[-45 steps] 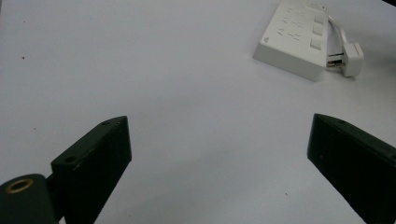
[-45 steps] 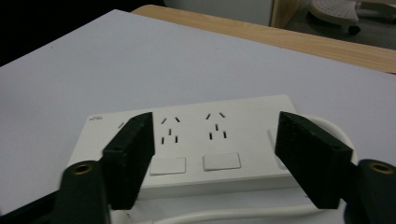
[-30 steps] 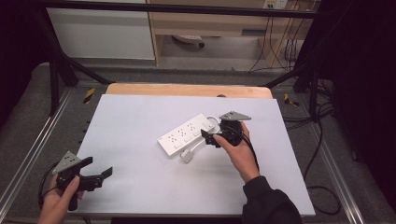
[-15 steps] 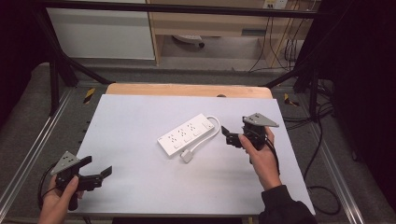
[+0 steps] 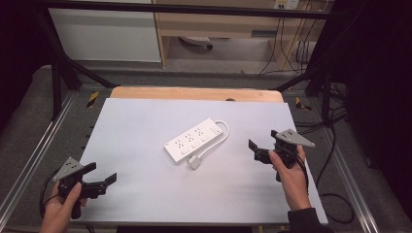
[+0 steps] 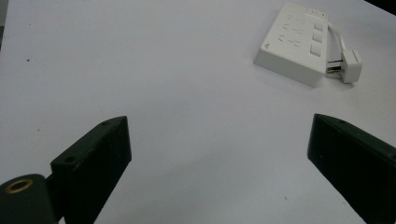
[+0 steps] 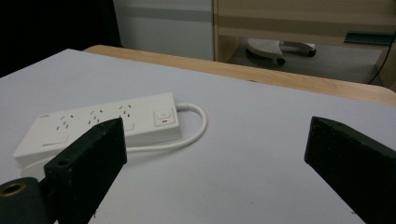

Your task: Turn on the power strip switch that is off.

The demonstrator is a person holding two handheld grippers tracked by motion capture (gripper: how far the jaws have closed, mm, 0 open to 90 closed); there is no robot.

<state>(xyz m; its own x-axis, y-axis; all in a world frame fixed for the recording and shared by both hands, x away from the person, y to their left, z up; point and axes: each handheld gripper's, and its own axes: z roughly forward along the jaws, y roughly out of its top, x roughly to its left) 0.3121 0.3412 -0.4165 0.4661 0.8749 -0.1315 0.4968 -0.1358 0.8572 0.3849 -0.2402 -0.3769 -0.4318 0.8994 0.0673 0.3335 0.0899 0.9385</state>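
Since 1 s ago the right gripper (image 5: pixel 262 148) has pulled back from the white plastic power strip (image 5: pixel 194 140) to the table's right side; strip, its looped white cable (image 5: pixel 218 141) and white plug (image 5: pixel 195 161) haven't shifted. Strip lies mid-table on the pale grey tabletop (image 5: pixel 145 194), plug just beside its near end, not inserted. Right jaws spread wide, holding nothing. Left gripper (image 5: pixel 99 182) sits at the near-left corner, jaws also apart, empty, well away from strip. Looks like a release/retreat step, prob. between grasps. Next move likely calls for re-approaching plug or strip w/ jaws aligned across it.
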